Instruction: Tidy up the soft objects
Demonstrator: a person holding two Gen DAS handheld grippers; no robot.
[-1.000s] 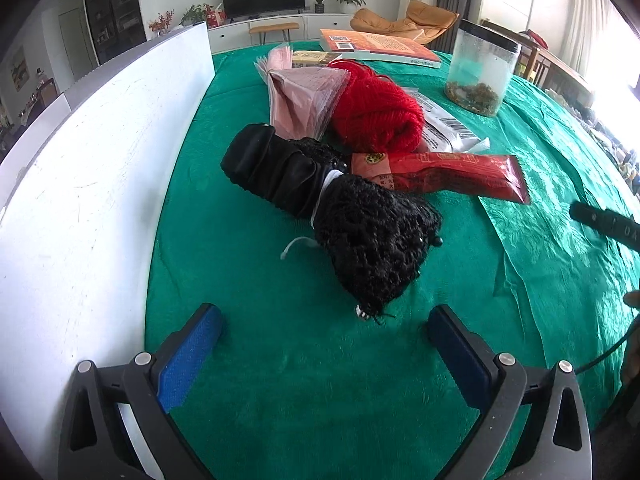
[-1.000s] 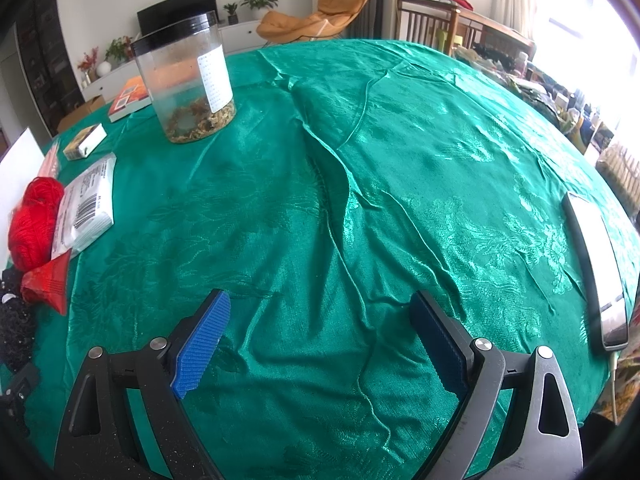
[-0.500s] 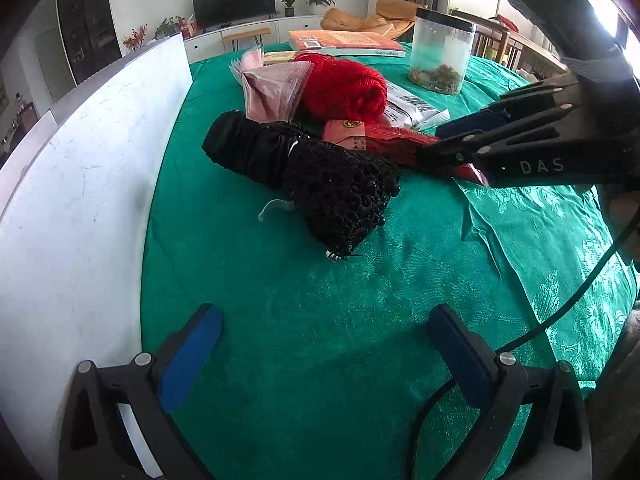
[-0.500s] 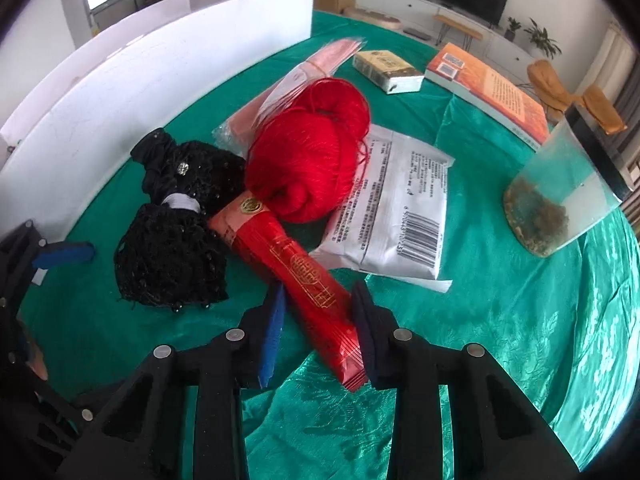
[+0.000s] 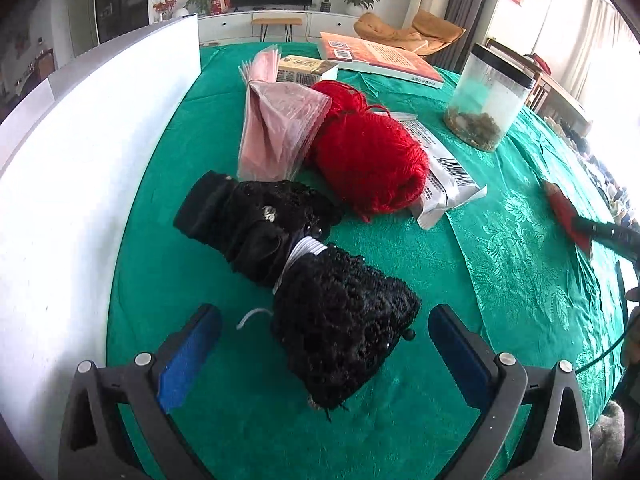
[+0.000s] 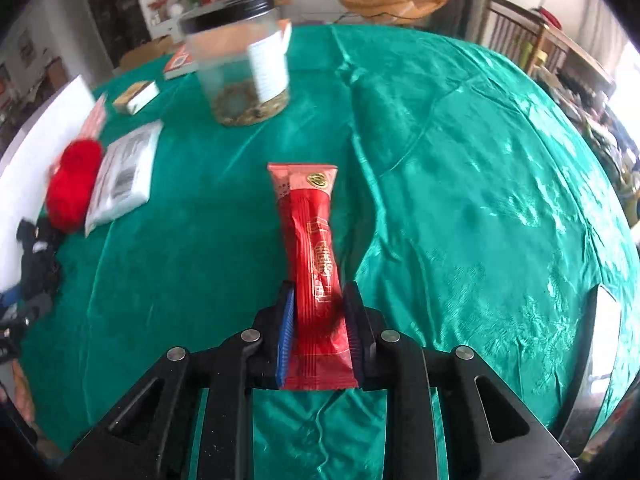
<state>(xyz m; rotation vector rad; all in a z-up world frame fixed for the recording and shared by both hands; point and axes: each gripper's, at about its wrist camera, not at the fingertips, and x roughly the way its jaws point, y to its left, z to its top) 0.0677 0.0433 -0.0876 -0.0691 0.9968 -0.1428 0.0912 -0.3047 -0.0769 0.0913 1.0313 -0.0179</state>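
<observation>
Red foil, pinched near its tail: the right gripper (image 6: 320,332), whose fingers have just been closing, clamps a long red snack packet (image 6: 314,248) and carries it clear of the clutter over the green-clothed table (image 6: 480,200), pointing steeply down. The left gripper (image 5: 320,340) hangs open over a black lace bundle (image 5: 304,276), apparently next for sorting.

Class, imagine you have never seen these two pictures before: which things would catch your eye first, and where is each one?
First, the long red packet, clamped between the blue pads of the right hand-held gripper and sticking out over the green tablecloth. Next, the bright red yarn ball in the middle of the pile, with the black lace bundle lying just ahead of the open left hand-held gripper.
</observation>
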